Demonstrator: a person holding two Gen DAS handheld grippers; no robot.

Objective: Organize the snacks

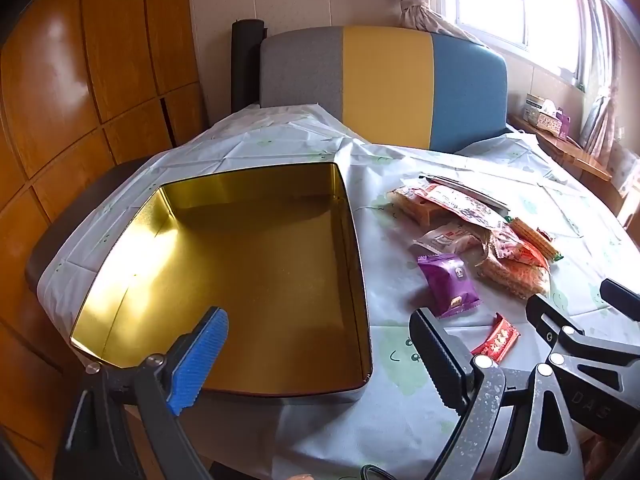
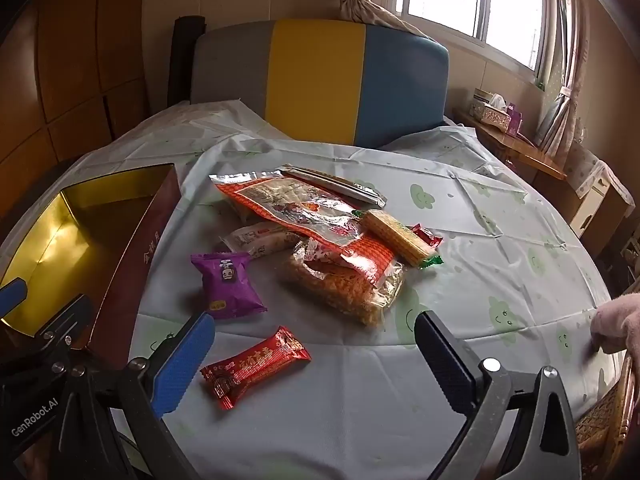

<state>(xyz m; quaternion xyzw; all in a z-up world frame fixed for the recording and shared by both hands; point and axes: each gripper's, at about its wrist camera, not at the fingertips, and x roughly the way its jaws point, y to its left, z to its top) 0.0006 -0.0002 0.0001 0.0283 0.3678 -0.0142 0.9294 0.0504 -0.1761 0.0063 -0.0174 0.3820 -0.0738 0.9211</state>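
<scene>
Purple packet (image 2: 227,285) beside gold tin (image 1: 224,280)

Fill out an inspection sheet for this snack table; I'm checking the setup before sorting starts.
Surface: round table under a pale tablecloth printed with green flowers, creased.
Job's things: gold tin open and empty; purple packet, red packet, wafer bar and heaped snack bags lie outside it.
Clutter: nothing seen.
Grippers: left tongs open above the tin's near corner; right tongs open over the red packet, holding nothing.
Cables: nothing seen.
Surroundings: tricolour chair, window, wooden cabinets.
</scene>
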